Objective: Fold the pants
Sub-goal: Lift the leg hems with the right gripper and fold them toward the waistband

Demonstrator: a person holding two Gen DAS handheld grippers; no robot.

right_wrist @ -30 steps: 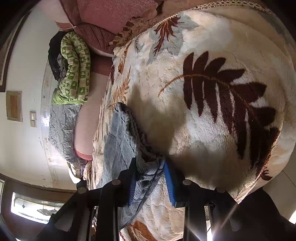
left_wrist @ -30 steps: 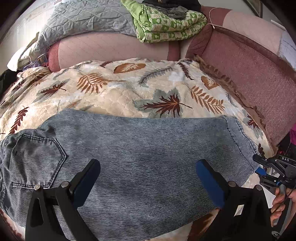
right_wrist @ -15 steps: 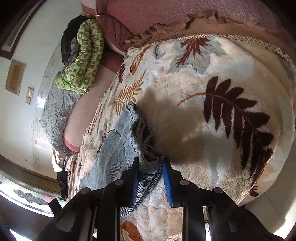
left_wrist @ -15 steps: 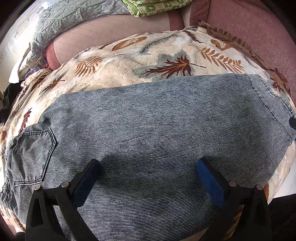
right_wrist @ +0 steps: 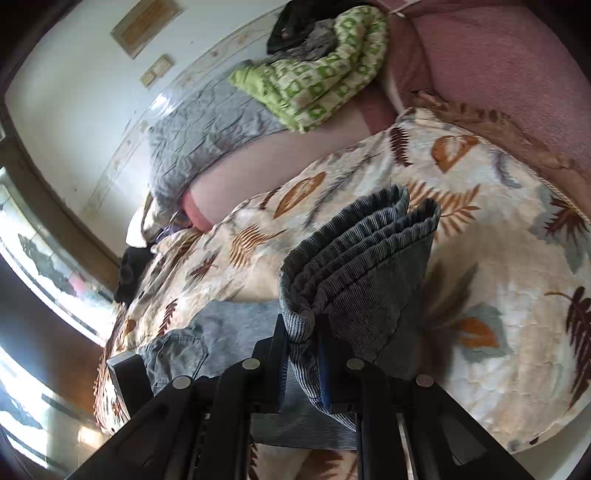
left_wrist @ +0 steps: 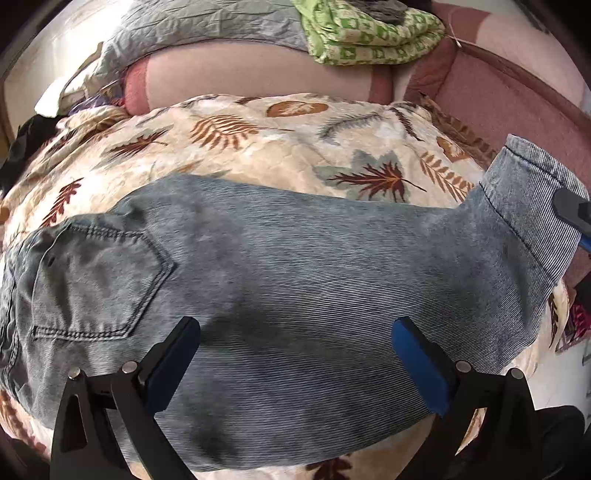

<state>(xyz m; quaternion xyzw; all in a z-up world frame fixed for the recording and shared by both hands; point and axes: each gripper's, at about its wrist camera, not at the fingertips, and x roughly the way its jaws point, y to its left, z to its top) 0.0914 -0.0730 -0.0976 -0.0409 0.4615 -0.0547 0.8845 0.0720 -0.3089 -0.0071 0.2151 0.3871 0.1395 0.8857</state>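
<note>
Grey-blue jeans [left_wrist: 295, 266] lie lengthwise across a leaf-patterned blanket [left_wrist: 295, 140], back pocket [left_wrist: 96, 280] at the left. My left gripper [left_wrist: 295, 354] hovers open just above the middle of the legs, with nothing between its blue pads [left_wrist: 177, 362]. At the right the leg end [left_wrist: 528, 192] is raised off the blanket. My right gripper [right_wrist: 303, 350] holds it there, its jaws closing on the bunched hems [right_wrist: 354, 251], which stand up in folds beyond the fingers. Part of that gripper [left_wrist: 572, 214] shows at the right edge of the left wrist view.
A folded green-patterned blanket [left_wrist: 369, 33] and a grey quilt [left_wrist: 207, 26] lie on the pink sofa back [left_wrist: 258, 70]. The pink armrest [left_wrist: 517, 103] borders the blanket on the right. A bright window [right_wrist: 37, 295] is off to the left.
My right gripper has risen and rolled upright, lifting the leg hems off the blanket and pinching them tighter. My left gripper dipped toward the jeans, then drew back, staying open.
</note>
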